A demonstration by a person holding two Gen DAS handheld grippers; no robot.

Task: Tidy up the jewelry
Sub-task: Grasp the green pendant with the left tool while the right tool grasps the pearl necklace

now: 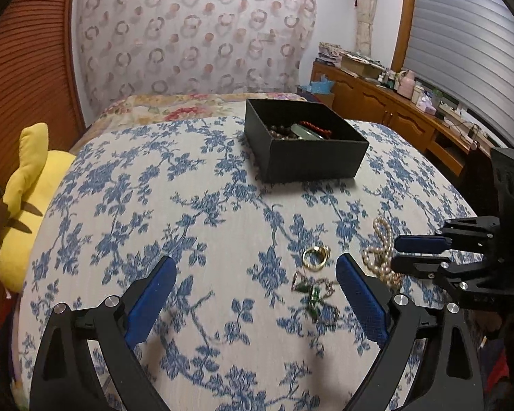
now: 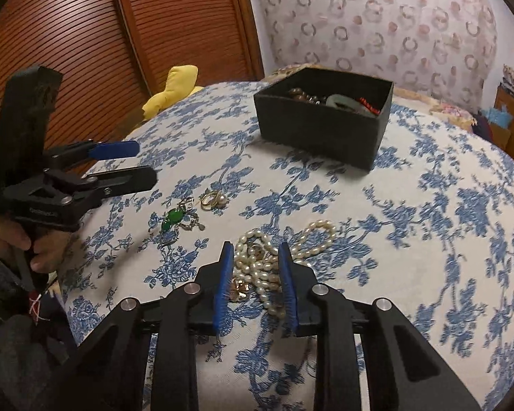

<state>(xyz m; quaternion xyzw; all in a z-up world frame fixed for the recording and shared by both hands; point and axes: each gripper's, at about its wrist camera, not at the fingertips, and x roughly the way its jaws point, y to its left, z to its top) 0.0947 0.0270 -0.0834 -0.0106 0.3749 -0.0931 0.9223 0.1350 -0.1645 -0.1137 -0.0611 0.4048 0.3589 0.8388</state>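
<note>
A black open box stands on the blue-flowered cloth and holds brown beads, a pale green bangle and red beads. A pearl necklace lies in a heap. My right gripper is partly closed around the pearls, its blue pads on either side of the heap. A gold ring and a green-stone chain lie nearby. My left gripper is open and empty, hovering just left of the ring.
A yellow plush toy lies at the cloth's left edge. A brown slatted door stands behind. A wooden sideboard with clutter runs along the right wall. A circle-patterned curtain hangs at the back.
</note>
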